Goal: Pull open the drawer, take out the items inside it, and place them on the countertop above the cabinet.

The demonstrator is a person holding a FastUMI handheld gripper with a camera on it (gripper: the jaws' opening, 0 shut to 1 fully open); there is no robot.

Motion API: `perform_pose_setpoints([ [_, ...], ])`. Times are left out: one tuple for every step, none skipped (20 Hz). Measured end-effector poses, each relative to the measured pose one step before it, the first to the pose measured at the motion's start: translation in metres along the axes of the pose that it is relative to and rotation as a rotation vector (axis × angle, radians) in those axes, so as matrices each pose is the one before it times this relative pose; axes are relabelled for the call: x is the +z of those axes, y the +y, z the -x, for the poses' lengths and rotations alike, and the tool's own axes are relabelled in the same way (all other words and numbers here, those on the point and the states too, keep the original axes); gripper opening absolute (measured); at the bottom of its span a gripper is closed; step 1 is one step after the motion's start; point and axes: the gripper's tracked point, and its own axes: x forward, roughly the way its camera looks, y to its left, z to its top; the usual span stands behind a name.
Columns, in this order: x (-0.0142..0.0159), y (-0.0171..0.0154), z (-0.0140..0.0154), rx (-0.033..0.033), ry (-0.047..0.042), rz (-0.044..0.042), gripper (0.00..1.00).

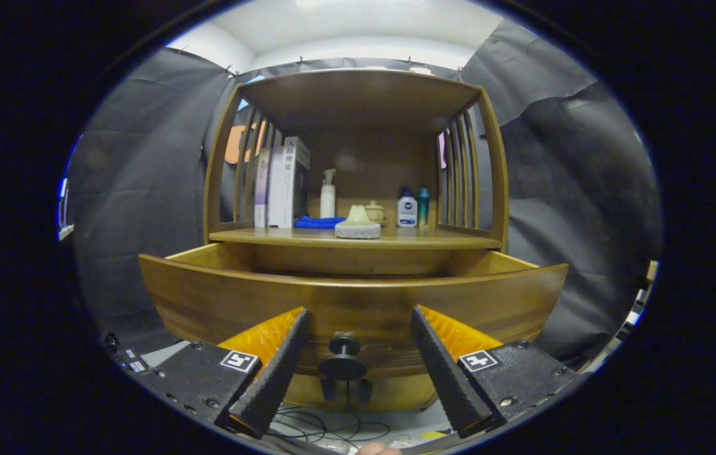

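One wooden drawer (358,297) pulled open just ahead of the gripper (358,328), fingers spread wide either side of its one dark knob (343,360), untouched, drawer contents hidden, beyond on the countertop (358,238) two books (282,183), three bottles (406,210), one blue cloth (318,222), possibly a stone ornament (358,224).

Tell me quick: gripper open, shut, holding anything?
Gripper: open, holding nothing; fingers spread either side of the dark round knob on the pulled-out wooden drawer, not touching it.

Drawer (358,297) pulled out below countertop (358,239), knob (344,354) between tool (361,328) fingers.
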Motion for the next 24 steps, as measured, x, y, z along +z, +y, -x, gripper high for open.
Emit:
perform_pose_setpoints([
  [-0.00082, 0.00081, -0.00179, 0.00089, 0.00287, 0.0006, 1.0],
  [-0.00291, 0.00092, -0.00219, -0.00006, 0.00429, 0.00348, 1.0],
  [-0.00004, 0.00076, -0.00212, 0.00099, 0.00228, 0.00345, 1.0],
  [-0.00059, -0.001, 0.00161, -0.00614, -0.00246, 0.00284, 1.0],
  [0.00037, 0.00104, -0.00263, -0.00073, -0.00669, 0.00024, 1.0],
  [-0.00032, -0.00153, 0.00042, -0.00079, -0.00496, 0.005, 1.0],
  [0.00021, 0.00048, 0.00011, 0.00002, 0.00215, 0.00196, 1.0],
  [0.00003, 0.00016, 0.00057, -0.00014, -0.00223, -0.00093, 1.0],
  [0.00055, -0.00002, -0.00068, -0.00009, 0.00222, 0.00054, 1.0],
  [0.00004, 0.00008, 0.00018, -0.00037, -0.00244, -0.00169, 1.0],
  [0.00045, 0.00032, -0.00018, -0.00071, 0.00191, 0.00105, 1.0],
  [0.00021, 0.00024, -0.00056, -0.00035, -0.00238, 0.00117, 1.0],
  [0.00131, -0.00032, 0.00053, 0.00006, -0.00074, 0.0008, 1.0],
  [0.00172, 0.00049, -0.00132, 0.00018, -0.00471, 0.00115, 1.0],
  [0.00337, -0.00002, -0.00113, 0.00088, -0.00644, 0.00198, 1.0],
  [0.00114, 0.00042, -0.00095, 0.00049, -0.00087, -0.00422, 1.0],
  [-0.00288, 0.00081, -0.00075, -0.00462, 0.00891, 0.00048, 1.0],
  [0.00402, 0.00021, -0.00091, -0.00346, -0.00664, 0.00392, 1.0],
  [-0.00203, 0.00142, -0.00083, -0.00303, 0.00381, -0.00256, 1.0],
  [0.00181, 0.00099, -0.0007, -0.00302, 0.00151, -0.00287, 1.0],
  [-0.00066, 0.00167, -0.0015, -0.00395, -0.00008, 0.00211, 1.0],
  [-0.0001, -0.00072, -0.00298, -0.00277, 0.00391, 0.00349, 1.0],
  [0.00073, 0.00066, -0.00298, -0.0018, -0.0013, 0.00025, 1.0],
  [-0.00017, -0.00004, -0.00138, -0.00088, 0.00255, -0.00095, 1.0],
])
